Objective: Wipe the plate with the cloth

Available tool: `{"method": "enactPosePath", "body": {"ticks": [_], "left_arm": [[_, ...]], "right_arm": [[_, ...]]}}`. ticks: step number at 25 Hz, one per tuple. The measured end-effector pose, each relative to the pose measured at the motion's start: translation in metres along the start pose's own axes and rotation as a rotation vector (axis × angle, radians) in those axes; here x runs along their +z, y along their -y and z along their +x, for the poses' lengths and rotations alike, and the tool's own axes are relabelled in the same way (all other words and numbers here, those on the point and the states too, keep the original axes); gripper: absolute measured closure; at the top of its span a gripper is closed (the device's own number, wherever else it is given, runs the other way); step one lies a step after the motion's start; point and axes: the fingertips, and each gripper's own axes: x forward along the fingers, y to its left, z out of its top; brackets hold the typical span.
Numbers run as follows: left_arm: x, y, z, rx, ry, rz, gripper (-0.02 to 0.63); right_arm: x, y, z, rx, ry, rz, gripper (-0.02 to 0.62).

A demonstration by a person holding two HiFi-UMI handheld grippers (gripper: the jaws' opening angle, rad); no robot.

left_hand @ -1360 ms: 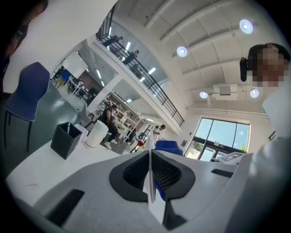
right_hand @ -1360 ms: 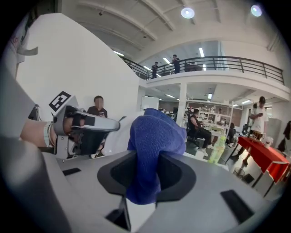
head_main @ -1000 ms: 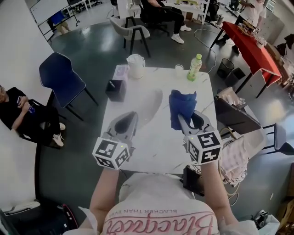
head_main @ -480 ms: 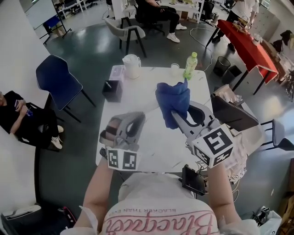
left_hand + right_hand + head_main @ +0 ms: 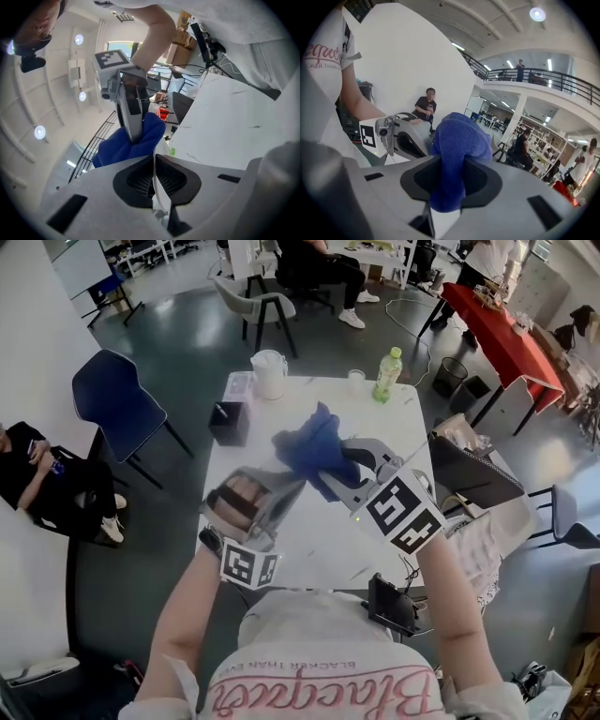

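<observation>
Swung leftward since earlier, the right gripper [image 5: 447,164], pinching the blue cloth [image 5: 459,140], sits beside the white plate [image 5: 158,185] clamped edge-on in the left gripper [image 5: 153,159]; wiping looks due next, needing the cloth pressed against its face.

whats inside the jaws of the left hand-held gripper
A thin white plate, edge-on, clamped by the left hand-held gripper. Its faces do not show from this angle, and past the jaws the blue cloth overlaps its rim.
</observation>
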Motion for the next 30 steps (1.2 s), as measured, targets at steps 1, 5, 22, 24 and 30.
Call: {"method": "enactPosePath", "body": {"ticks": [1, 5, 22, 24, 30], "left_arm": [[0.001, 0.003, -0.001, -0.008, 0.004, 0.013, 0.591], [0.0, 0.006, -0.004, -0.018, 0.004, 0.024, 0.589], [0.0, 0.017, -0.012, -0.041, 0.073, 0.059, 0.589], [0.003, 0.019, -0.011, -0.047, 0.089, 0.074, 0.591], [0.015, 0.018, -0.012, -0.046, 0.135, 0.121, 0.589]], "right_arm": [[-0.005, 0.0, 0.003, 0.0, -0.026, -0.018, 0.489], [-0.021, 0.01, 0.007, -0.016, -0.092, -0.07, 0.489], [-0.039, 0.047, -0.004, -0.066, -0.077, 0.098, 0.489], [-0.021, 0.037, -0.003, -0.012, -0.044, 0.085, 0.489], [0.008, 0.0, 0.012, 0.154, -0.008, 0.047, 0.489]]}}
